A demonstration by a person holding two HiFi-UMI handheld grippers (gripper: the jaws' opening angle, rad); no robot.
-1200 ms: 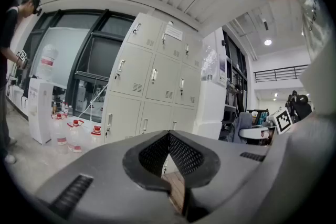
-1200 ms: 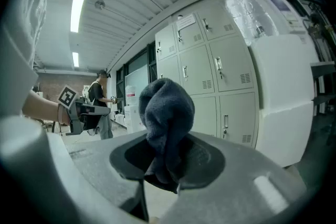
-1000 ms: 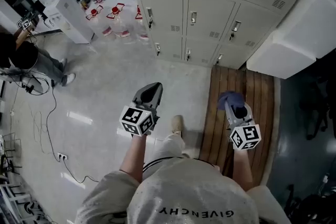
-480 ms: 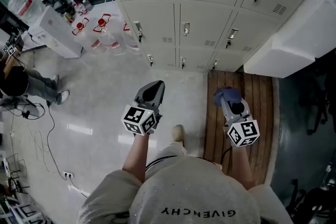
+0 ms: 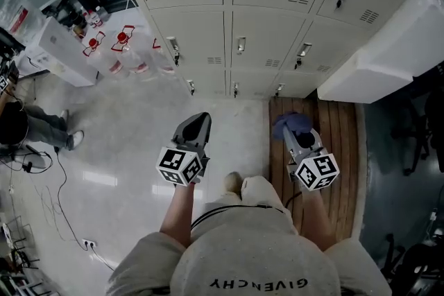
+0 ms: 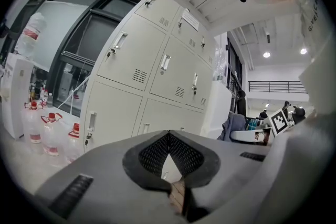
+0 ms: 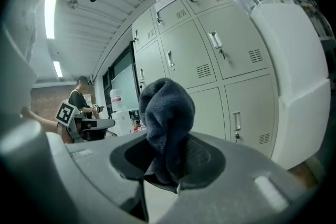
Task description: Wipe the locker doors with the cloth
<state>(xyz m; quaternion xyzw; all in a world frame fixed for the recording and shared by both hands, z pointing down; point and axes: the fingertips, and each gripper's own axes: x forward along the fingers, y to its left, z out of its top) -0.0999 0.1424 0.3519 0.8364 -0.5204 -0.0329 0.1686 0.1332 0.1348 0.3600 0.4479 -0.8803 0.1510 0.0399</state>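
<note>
Currently, my right tongs are clamped on the bunched dark blue fabric cloth, above the brown slatted wooden platform and apart from the beige metal locker doors. My left tongs are pressed together, holding nothing, over the pale glossy floor.

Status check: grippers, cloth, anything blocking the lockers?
Left gripper shut, empty. Right gripper shut on cloth. Cloth not yet on locker doors. Nothing visible between them.
</note>
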